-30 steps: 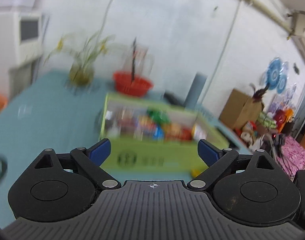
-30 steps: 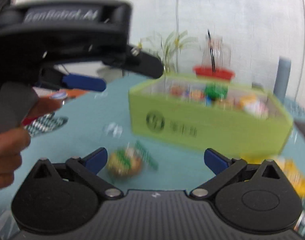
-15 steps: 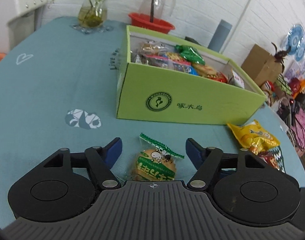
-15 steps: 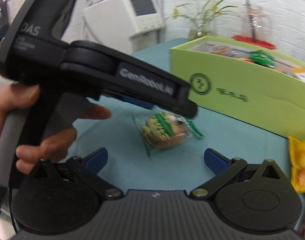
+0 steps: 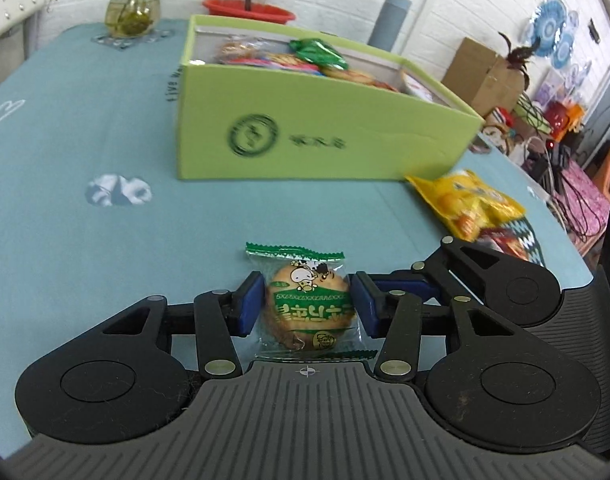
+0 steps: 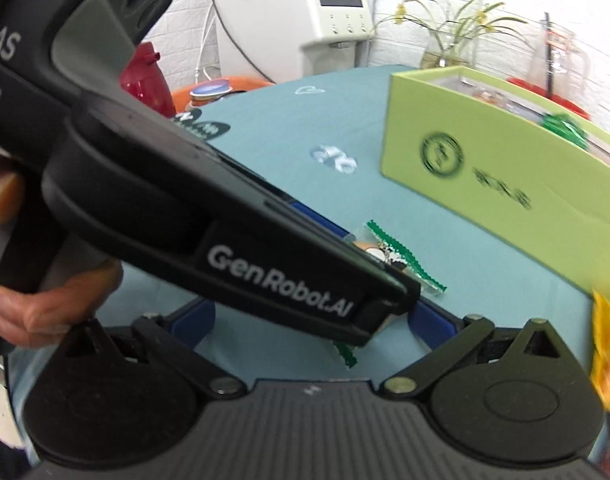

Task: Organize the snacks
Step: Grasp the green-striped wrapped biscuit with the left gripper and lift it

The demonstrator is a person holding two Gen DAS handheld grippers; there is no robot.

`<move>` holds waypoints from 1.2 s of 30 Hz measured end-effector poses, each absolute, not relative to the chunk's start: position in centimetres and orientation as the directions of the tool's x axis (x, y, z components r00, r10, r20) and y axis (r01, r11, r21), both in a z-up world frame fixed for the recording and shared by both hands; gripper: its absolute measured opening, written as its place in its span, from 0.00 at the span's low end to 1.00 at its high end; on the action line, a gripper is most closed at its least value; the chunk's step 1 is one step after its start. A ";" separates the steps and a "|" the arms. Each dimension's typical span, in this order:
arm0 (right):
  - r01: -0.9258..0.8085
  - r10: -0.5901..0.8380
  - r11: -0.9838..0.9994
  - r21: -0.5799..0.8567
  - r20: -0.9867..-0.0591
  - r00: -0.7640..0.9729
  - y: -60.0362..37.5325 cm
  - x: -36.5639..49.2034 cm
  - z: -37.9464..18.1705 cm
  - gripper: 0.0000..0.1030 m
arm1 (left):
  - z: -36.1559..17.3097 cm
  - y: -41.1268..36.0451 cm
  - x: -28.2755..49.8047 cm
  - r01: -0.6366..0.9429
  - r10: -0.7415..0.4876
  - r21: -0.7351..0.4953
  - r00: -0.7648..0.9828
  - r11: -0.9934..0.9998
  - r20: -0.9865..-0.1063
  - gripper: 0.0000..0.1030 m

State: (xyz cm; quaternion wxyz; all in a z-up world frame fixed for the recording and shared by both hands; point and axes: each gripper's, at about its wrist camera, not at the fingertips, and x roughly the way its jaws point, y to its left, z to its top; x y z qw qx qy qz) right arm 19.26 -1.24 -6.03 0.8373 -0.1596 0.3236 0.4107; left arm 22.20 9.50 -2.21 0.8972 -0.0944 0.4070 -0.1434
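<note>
The left gripper (image 5: 305,306) is pinching a round biscuit in a clear wrapper with green serrated ends (image 5: 309,307), its two blue pads (image 5: 250,304) pressing on the wrapper's sides while the packet is lying near the front edge of the teal cloth-covered tabletop (image 5: 65,240). The right gripper (image 6: 313,320) is hovering just behind it with its jaws spread wide and holding nothing; in its view the left gripper's black body is hiding most of the biscuit.

The risk I am seeing is a slip: the film is slick and the pads are meeting the packet at its widest part, so a quick lift could let it squirt out, and a harder squeeze could crack the biscuit. The two grippers are also sitting close together, so swinging toward the open lime-green cardboard box (image 5: 325,136) could knock one against the other, or catch the box's near wall.

Counting what is showing: one biscuit packet in the grip, one yellow snack bag (image 5: 465,200) by the box's right corner with a dark zigzag-patterned packet (image 5: 517,240) beneath it, one box, and several snacks already inside it, too overlapped to count.
</note>
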 end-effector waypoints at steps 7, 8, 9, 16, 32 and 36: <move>-0.756 0.561 0.655 -0.002 -0.669 0.488 -6.5 14.1 -5.8 0.99 | -2.1 4.3 18.0 0.200 -0.368 -0.314 0.618 0.928 -0.695 0.30; -0.750 0.558 0.662 -0.003 -0.666 0.495 -7.1 13.6 -5.8 0.99 | -2.1 3.9 17.6 0.204 -0.375 -0.320 0.616 0.925 -0.693 0.30; -0.742 0.556 0.670 -0.002 -0.661 0.504 -7.5 13.1 -5.8 0.99 | -2.2 3.6 17.4 0.204 -0.377 -0.322 0.617 0.925 -0.691 0.30; -0.702 0.545 0.712 0.001 -0.631 0.552 -8.6 12.7 -5.8 0.99 | -2.2 2.9 16.3 0.182 -0.356 -0.315 0.628 0.932 -0.692 0.42; -0.584 0.495 0.809 0.061 -0.606 0.623 -7.9 14.1 -4.8 0.89 | -2.4 5.3 16.4 0.165 -0.404 -0.396 0.635 0.903 -0.658 0.53; -0.585 0.467 0.811 0.000 -0.602 0.648 -7.4 13.7 -4.9 0.61 | -2.6 4.4 16.4 0.214 -0.414 -0.366 0.632 0.906 -0.655 0.23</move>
